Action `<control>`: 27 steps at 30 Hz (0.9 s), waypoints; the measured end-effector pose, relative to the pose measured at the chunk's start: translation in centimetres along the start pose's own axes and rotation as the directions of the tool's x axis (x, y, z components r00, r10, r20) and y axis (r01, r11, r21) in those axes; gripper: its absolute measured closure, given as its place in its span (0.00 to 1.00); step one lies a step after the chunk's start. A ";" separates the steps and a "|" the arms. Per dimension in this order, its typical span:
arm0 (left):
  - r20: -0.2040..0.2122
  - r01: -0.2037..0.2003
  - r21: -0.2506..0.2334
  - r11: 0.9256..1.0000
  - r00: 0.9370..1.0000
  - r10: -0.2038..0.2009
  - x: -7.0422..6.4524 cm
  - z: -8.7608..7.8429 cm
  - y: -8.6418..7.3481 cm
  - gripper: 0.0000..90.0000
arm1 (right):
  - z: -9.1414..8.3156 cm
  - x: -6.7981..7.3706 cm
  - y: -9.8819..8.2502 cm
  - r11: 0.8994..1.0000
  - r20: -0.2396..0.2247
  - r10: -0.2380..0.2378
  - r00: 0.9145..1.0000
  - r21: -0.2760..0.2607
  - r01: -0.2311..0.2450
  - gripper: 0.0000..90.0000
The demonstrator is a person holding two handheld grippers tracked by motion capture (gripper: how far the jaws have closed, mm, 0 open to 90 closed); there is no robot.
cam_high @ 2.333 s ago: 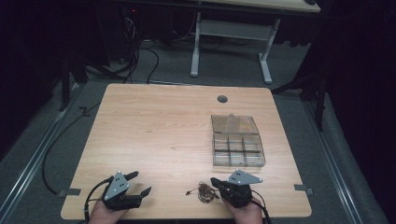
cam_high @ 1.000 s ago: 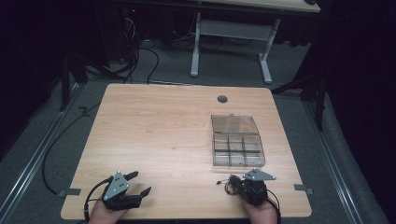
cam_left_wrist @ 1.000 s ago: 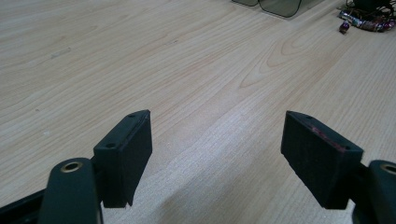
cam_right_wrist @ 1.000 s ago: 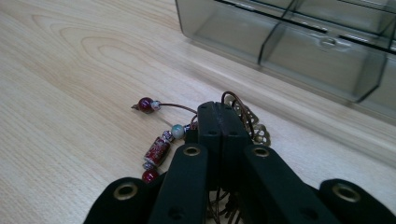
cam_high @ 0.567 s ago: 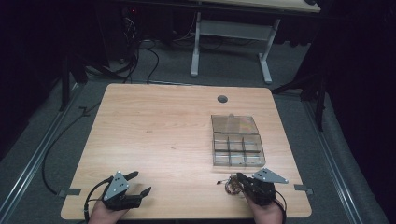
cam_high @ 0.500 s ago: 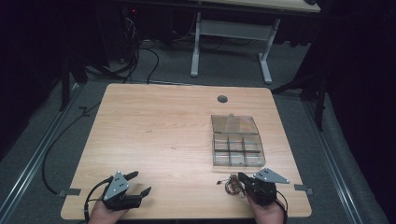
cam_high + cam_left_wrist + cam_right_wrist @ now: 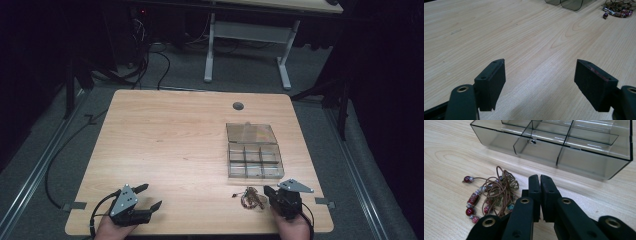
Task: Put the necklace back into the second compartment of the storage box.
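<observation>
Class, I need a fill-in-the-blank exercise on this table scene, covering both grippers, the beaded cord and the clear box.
1. The left gripper has its jaws ____.
2. The right gripper has its jaws ____.
3. The beaded cord lies on the table, ____ the compartment box.
4. The box's lid is ____.

Missing words: open; shut; outside; open

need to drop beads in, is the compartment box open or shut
Open: the compartment box has its lid folded back flat behind it, dividers exposed in the right gripper view.

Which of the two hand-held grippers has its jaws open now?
The left hand-held gripper: its two black jaws stand wide apart over bare wood. The right hand-held gripper, beside the beaded cord, has its jaws pressed together with nothing between them.
</observation>
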State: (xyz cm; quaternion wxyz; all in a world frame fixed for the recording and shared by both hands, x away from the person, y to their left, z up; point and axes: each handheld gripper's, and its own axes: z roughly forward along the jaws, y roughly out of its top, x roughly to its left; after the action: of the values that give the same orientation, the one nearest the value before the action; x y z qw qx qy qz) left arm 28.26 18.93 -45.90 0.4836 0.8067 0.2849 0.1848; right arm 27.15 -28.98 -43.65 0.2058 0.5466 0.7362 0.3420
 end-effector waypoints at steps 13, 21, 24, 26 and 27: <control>0.010 -0.012 0.006 1.000 1.000 0.012 -0.1 0.1 0.0 0.29 | 0.0 0.0 2.2 0.979 0.019 -0.009 1.000 0.206 0.005 0.93; 0.017 -0.017 0.010 1.000 1.000 0.017 -0.1 0.1 0.0 0.29 | 0.2 0.6 3.3 0.950 -0.013 -0.021 1.000 0.311 0.024 0.91; 0.019 -0.023 0.015 1.000 1.000 0.023 -0.1 0.1 0.1 0.29 | 0.3 0.7 3.7 0.937 -0.020 -0.015 1.000 0.348 0.022 0.91; 0.020 -0.026 0.018 0.999 0.999 0.026 -0.1 0.1 0.1 0.29 | 0.3 0.7 3.7 0.934 -0.019 -0.022 1.000 0.356 0.028 0.91; 0.020 -0.025 0.017 1.000 0.999 0.025 -0.1 0.1 0.1 0.29 | 0.4 0.8 3.8 0.930 -0.018 -0.029 0.999 0.366 0.034 0.91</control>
State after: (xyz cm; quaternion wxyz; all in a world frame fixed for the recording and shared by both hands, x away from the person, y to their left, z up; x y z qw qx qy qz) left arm 28.25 18.72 -45.91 0.4771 0.8162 0.2715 0.1804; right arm 29.69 -27.50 -41.04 0.1011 0.5613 0.7970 0.1988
